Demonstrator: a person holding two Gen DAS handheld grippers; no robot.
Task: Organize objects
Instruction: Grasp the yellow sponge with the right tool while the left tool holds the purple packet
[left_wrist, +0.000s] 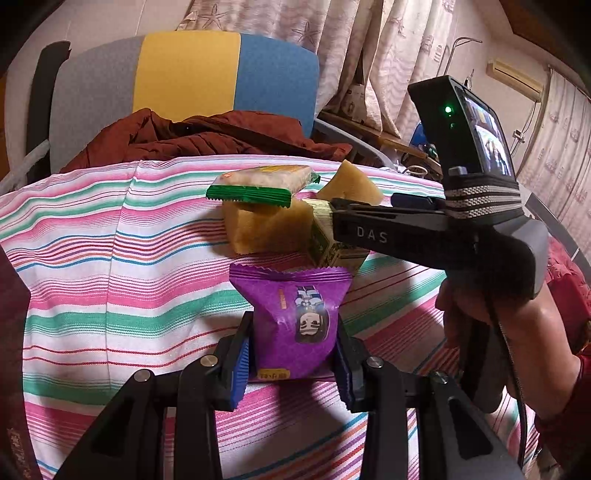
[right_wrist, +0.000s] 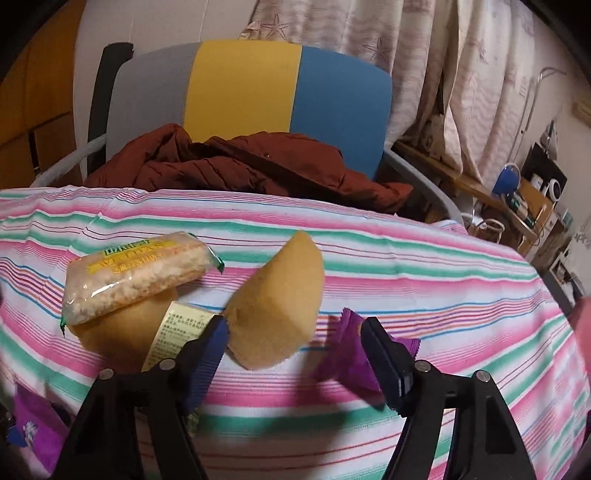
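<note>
Looks like the sorting is only partly done: there's a small pile mid-table on the striped cloth (left_wrist: 110, 258), with a green-edged cracker pack (left_wrist: 262, 184) sitting on top of a yellow sponge (left_wrist: 266, 229), a little printed box (left_wrist: 328, 240) leaning right beside it, and a 2nd sponge (right_wrist: 277, 306) standing just next to that. The left gripper (left_wrist: 293, 354) is clamped on a purple snack pack (left_wrist: 295, 317), held just short of the pile, so I'd guess that one goes in next. The right gripper (right_wrist: 295, 354) has its jaws apart with nothing pinched; the sponge sits near its left finger and another purple pack (right_wrist: 347, 354) lies by its right finger, looks loose to me. Hard to tell: a 3rd purple wrapper (right_wrist: 33, 432) is cut off at the right view's bottom-left corner, and the box is mostly hidden behind the gripper in both views, so no idea what it is.
</note>
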